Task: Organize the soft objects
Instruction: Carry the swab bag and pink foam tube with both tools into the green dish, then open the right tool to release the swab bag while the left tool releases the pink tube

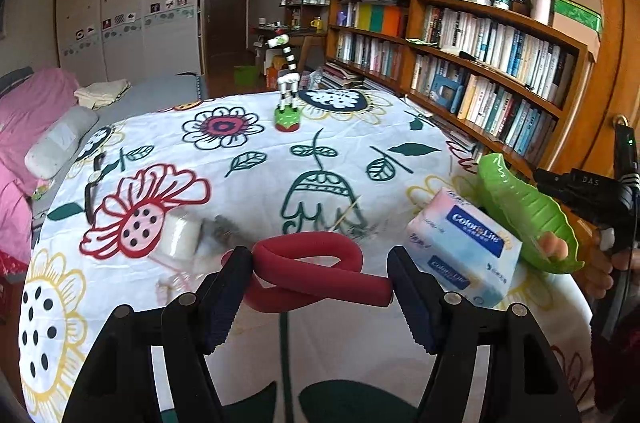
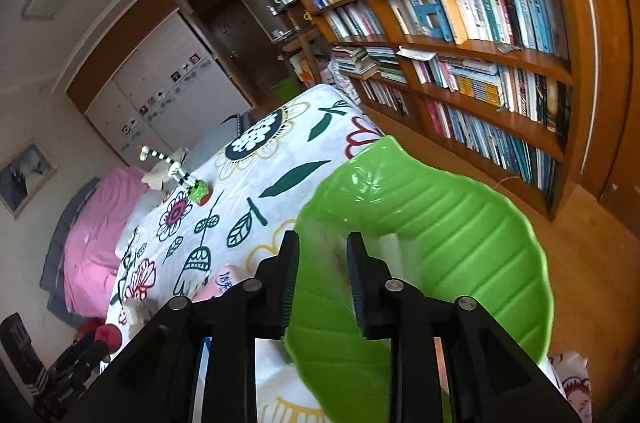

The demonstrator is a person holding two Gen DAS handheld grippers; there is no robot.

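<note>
My left gripper point(image 1: 320, 263) is open, its jaws on either side of a red foam tube point(image 1: 316, 277) looped into a knot on the floral tablecloth point(image 1: 260, 175). A tissue pack point(image 1: 464, 251) labelled Colori Life lies just right of the tube. My right gripper point(image 2: 322, 277) is shut on the rim of a green leaf-shaped plastic dish point(image 2: 440, 247), held tilted above the table's right edge; the dish also shows in the left wrist view point(image 1: 524, 215). A white tape roll point(image 1: 182, 235) sits blurred left of the tube.
A striped giraffe toy on a green base point(image 1: 287, 91) stands at the table's far side. A wristwatch point(image 1: 94, 179) lies at the left edge. A wooden bookshelf point(image 1: 480, 63) lines the right wall. A bed with pink bedding point(image 1: 32, 115) is on the left.
</note>
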